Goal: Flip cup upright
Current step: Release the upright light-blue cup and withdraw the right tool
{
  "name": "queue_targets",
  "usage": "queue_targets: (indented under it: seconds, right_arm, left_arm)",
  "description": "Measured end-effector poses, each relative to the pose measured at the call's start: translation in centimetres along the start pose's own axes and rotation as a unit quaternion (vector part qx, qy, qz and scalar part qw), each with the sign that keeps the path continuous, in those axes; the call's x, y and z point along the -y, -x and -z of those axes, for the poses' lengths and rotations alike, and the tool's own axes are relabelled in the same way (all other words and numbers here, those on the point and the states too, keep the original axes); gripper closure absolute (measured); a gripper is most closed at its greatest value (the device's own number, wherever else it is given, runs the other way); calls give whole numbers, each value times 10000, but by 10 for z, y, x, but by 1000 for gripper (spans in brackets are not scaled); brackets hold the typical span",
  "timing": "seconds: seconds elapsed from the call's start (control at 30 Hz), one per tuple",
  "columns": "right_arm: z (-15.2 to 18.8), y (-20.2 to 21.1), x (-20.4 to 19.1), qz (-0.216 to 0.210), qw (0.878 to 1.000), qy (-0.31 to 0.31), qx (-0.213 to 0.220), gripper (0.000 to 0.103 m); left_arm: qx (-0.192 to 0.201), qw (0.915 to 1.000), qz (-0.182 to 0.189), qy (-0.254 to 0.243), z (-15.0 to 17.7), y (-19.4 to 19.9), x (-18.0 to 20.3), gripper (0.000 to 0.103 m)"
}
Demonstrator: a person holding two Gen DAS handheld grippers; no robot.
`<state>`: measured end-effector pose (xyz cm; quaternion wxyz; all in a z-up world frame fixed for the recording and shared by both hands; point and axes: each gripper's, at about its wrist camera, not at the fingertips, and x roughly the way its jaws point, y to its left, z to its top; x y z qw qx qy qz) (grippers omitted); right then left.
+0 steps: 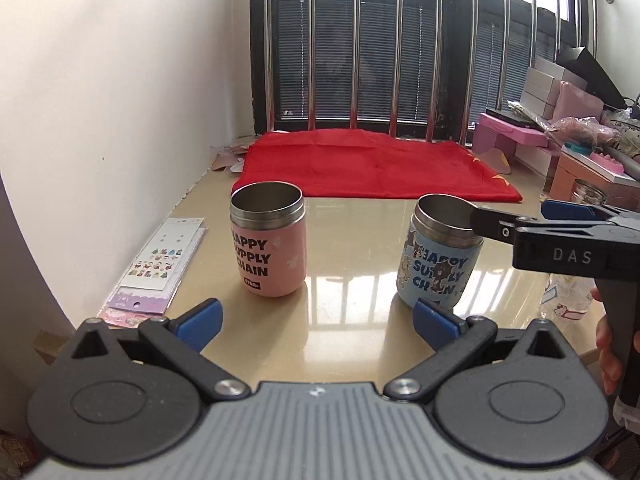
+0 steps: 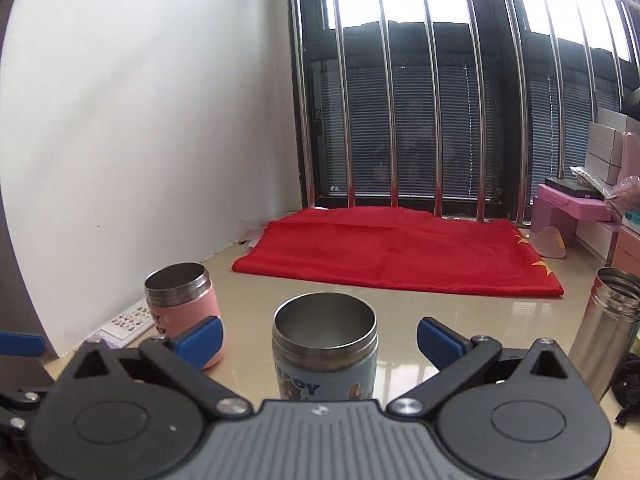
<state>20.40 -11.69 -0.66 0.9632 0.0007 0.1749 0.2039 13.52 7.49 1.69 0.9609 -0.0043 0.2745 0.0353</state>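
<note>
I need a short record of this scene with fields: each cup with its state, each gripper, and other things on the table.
pink cup: upright, mouth open upward, on the table
blue cup: upright, between the open fingers of the right gripper, no contact visible
left gripper: open, holds nothing
red cloth: flat, behind both cups
sticker sheets: left of the pink cup
steel flask: at the right edge

A lived-in home room: a glossy beige table against a white wall, a barred window with blinds, sticker sheets, stacked pink storage boxes and a red flag.
</note>
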Motion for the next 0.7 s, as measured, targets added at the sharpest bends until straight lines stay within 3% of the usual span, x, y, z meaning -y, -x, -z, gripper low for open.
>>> queue_targets:
  seconds: [0.17, 0.27, 0.47, 0.7]
  right_arm:
    - [24, 85, 6, 207, 9997, 71, 64, 0]
    - [46, 125, 9, 448, 9990, 73, 15, 0]
    - [66, 163, 16, 614, 9980, -90, 152, 0]
    - [67, 170, 20, 671, 9974, -142, 240, 0]
  left_arm:
    - [446, 9979, 242, 393, 29, 39, 19, 0]
    - [523, 9964, 366, 557, 46, 57, 29, 0]
    - [619, 9964, 464, 351, 56, 74, 44, 0]
    - [675, 9968, 376, 182, 59, 76, 53, 0]
